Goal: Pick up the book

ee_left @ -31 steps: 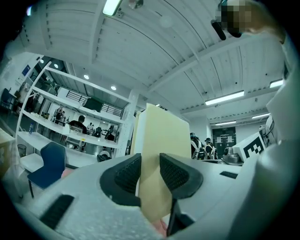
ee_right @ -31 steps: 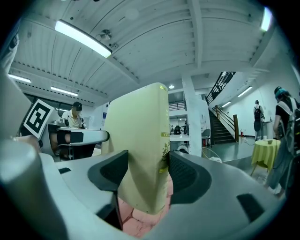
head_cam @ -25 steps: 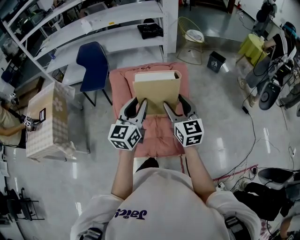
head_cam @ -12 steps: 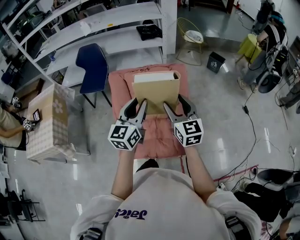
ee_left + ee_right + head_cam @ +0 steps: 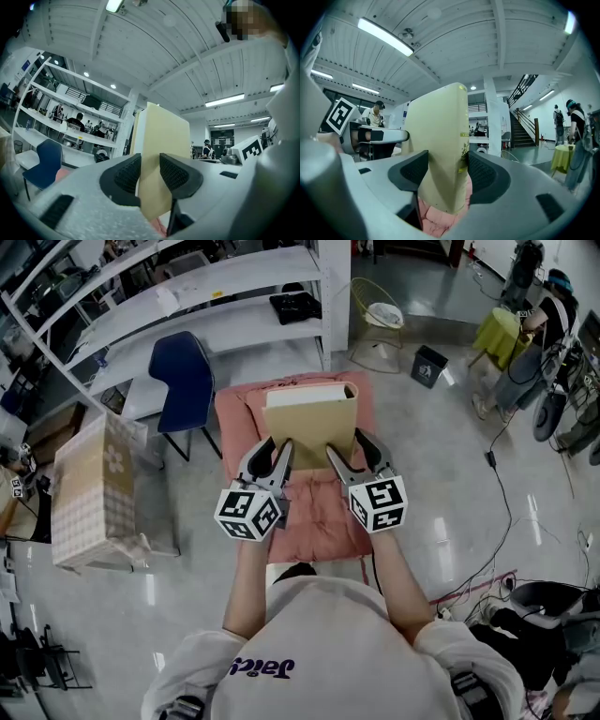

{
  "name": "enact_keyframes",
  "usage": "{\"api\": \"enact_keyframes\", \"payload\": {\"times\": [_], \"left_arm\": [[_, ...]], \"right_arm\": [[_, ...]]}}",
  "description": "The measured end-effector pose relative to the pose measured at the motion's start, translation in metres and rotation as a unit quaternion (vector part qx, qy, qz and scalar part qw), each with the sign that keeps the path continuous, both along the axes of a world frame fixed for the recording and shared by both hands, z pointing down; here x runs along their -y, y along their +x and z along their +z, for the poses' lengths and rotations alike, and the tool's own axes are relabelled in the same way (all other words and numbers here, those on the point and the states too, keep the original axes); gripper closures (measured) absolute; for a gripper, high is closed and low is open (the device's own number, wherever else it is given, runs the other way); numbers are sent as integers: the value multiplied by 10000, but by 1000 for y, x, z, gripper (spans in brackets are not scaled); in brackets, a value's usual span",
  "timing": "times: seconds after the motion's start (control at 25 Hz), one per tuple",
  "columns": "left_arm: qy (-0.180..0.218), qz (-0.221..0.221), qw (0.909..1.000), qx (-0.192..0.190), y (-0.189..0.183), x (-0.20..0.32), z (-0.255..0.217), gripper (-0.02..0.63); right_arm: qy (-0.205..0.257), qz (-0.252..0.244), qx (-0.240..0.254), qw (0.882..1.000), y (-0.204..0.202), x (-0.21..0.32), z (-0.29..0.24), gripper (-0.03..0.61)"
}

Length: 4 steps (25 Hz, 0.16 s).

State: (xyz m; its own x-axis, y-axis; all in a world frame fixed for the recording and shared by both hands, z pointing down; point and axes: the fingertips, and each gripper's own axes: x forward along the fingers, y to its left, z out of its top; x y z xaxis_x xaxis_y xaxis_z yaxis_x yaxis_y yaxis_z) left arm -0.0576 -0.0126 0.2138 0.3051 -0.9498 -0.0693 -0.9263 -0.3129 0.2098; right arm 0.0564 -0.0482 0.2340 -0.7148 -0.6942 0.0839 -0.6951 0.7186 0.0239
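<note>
— The fingers of both grippers hang over the pink cushion, pinched tight on the tan book.
— Where on it?
— On its near edge. The left gripper has one corner and the right gripper the other, and the rest reaches out past the fingertips.
— So it's picked up?
— It's gripped, I'd say. I can't tell if the far edge is clear of the cushion, so raising it away looks like what's left.

A: Your book cover?
B: Matt tan card, smooth; its pages, white paper. Your cushion: pink quilted cloth. Your left gripper pads: black, ribbed, matt. Floor: glossy.
</note>
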Motion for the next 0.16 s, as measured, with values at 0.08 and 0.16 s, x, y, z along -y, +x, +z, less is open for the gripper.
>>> {"api": "enact_keyframes", "payload": {"times": [0.08, 0.16], "left_arm": [[-56, 47, 10000, -9, -1, 3, 4, 483], [-161, 98, 9998, -10, -1, 5, 11, 483]], "right_arm": [[-67, -1, -24, 10000, -1, 3, 4, 310], [-190, 3, -48, 9998, -1, 4, 12, 310]]}}
